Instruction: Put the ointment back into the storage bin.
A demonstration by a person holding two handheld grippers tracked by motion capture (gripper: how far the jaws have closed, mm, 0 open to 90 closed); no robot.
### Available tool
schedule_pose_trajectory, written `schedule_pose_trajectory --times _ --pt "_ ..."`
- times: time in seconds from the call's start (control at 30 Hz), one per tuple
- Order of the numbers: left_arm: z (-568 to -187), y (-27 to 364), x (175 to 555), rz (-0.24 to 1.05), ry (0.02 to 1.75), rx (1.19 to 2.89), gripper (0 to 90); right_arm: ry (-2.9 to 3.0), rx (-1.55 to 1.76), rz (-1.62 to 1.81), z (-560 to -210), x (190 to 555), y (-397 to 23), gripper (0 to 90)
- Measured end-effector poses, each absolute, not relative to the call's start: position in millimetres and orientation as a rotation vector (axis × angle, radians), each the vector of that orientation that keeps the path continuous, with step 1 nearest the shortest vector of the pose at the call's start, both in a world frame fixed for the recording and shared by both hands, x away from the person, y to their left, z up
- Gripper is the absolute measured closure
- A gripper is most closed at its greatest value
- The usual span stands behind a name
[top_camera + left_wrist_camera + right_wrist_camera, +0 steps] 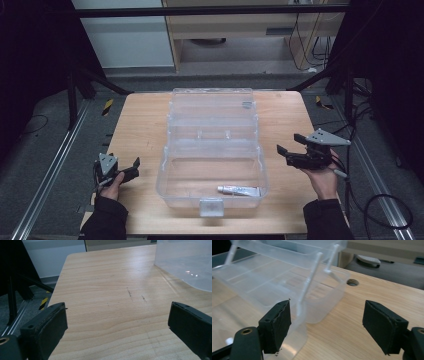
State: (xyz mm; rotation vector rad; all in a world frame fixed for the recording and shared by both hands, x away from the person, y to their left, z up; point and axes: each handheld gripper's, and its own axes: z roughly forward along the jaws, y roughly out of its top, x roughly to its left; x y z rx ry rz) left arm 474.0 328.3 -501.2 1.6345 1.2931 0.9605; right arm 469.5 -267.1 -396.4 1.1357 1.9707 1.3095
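**Open clear box with tube, both grippers standing apart from it**

A clear plastic box [212,150] is sitting at the middle of a light wooden table [140,125]. Its lid is standing open at the far side, and a clear inner tray is riding above the tub on thin clear arms. A small white tube [239,190] is lying flat on the tub floor, at the near right corner.

The left gripper [131,170] is resting at the near left of the table, well apart from the box. Its jaws are standing wide open and holding nothing. The left gripper view is showing fine wood grain, two short dark scuffs and the frosted, rounded corner of the box [185,262] at far right.

The right gripper [289,148] is hovering just right of the box, with a grey three-cornered plate on top. Its jaws are standing wide open and empty. The right gripper view is showing the rough black pads [384,325], the tray arms up close, and a round hole [352,282] in the table top beyond the box.
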Motion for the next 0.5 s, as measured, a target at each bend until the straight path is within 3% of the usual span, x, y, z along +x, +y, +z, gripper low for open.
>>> schedule_pose_trajectory --times 0.27,0.5 --pt "-501.2 328.2 473.9 0.960 1.288 1.636 1.8 1.895 1.264 1.226 -416.8 475.2 -282.6 22.1" --pt "-501.2 328.6 473.9 0.956 1.291 1.632 1.8 1.864 1.436 1.168 -436.0 483.1 -295.3 16.5"
